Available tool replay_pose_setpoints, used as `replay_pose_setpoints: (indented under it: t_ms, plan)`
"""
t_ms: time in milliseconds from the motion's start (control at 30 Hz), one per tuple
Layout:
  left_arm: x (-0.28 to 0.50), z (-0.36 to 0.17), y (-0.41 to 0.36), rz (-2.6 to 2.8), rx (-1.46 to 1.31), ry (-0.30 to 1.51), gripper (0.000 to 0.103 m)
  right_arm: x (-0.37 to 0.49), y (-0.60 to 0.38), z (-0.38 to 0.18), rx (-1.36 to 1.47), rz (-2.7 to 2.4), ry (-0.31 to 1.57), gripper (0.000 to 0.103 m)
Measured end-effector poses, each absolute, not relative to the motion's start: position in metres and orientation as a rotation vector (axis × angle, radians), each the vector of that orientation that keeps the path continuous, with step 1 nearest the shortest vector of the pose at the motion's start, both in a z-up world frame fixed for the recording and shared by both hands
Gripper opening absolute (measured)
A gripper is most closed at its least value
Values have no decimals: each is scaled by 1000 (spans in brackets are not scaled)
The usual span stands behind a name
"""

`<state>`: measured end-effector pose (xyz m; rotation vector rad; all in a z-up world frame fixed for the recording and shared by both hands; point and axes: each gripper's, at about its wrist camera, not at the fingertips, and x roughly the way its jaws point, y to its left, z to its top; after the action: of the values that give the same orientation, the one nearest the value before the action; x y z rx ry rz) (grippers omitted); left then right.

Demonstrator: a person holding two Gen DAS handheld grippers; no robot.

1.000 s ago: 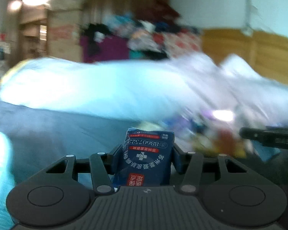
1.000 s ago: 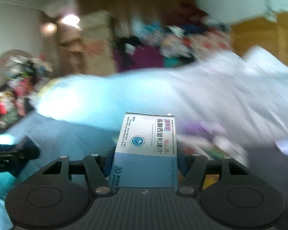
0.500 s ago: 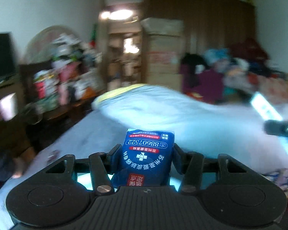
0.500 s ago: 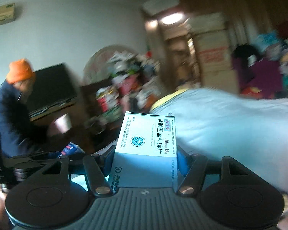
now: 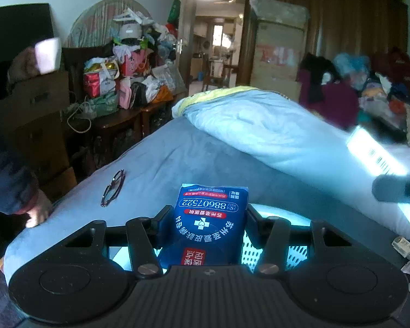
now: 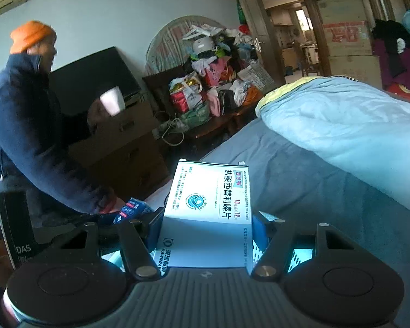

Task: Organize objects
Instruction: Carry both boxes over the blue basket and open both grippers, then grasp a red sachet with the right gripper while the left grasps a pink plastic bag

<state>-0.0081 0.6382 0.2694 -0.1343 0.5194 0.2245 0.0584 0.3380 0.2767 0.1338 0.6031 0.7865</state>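
Bed [image 5: 177,158] below, perforated basket [image 5: 270,248] under both tools. Left gripper [image 5: 209,218] clamps blue packet [image 5: 210,224]; right gripper [image 6: 207,218] clamps white box [image 6: 210,205]. Risk: soft packet slipping, missing basket; glasses [image 5: 112,188] nearby could get knocked.

The bed [image 5: 177,158] is covered by a blue-grey sheet, smooth across its near part. A pale blue quilt [image 5: 273,125] lies bunched along the far side, with a yellow edge showing at its end nearest the doorway. 1 pair of dark-framed glasses [image 5: 113,188] lies directly on the sheet near the bed's left edge, folded and well apart from the quilt. A person's hand [image 5: 39,214] rests on that same edge, close to the corner. In the right wrist view the sheet and quilt [image 6: 355,114] appear likewise.
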Motion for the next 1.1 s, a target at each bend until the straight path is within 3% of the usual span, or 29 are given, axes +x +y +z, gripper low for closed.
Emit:
replay_pose_setpoints:
  t_ms: [33,67,133,200,233,500,800,867,1000,1100]
  plan:
    - [-6,266,640,223,-135,520,64,55,338,273,133,783,604,66]
    - [-5,266,640,223,-138,519,83,56,342,272,133,781,606,66]
    - [-5,265,640,232,-134,496,103,56,344,270,133,786,618,71]
    - [-6,267,639,241,-125,480,103,49,345,266,142,791,612,86]
    - [-7,269,639,237,-128,478,103,47,342,266,148,789,599,88]
    - [-22,283,604,135,-156,396,103,-7,239,241,141,689,393,90]
    - [-17,267,430,-321,-112,348,103,-75,4,102,143,43,471,85]
    - [-9,249,390,-395,-100,395,103,-78,-45,85,167,-100,500,84]
    - [16,203,327,-497,-85,541,103,-58,-109,58,235,-210,576,71]
    - [35,175,297,-526,-99,628,103,-34,-116,42,235,-187,608,70]
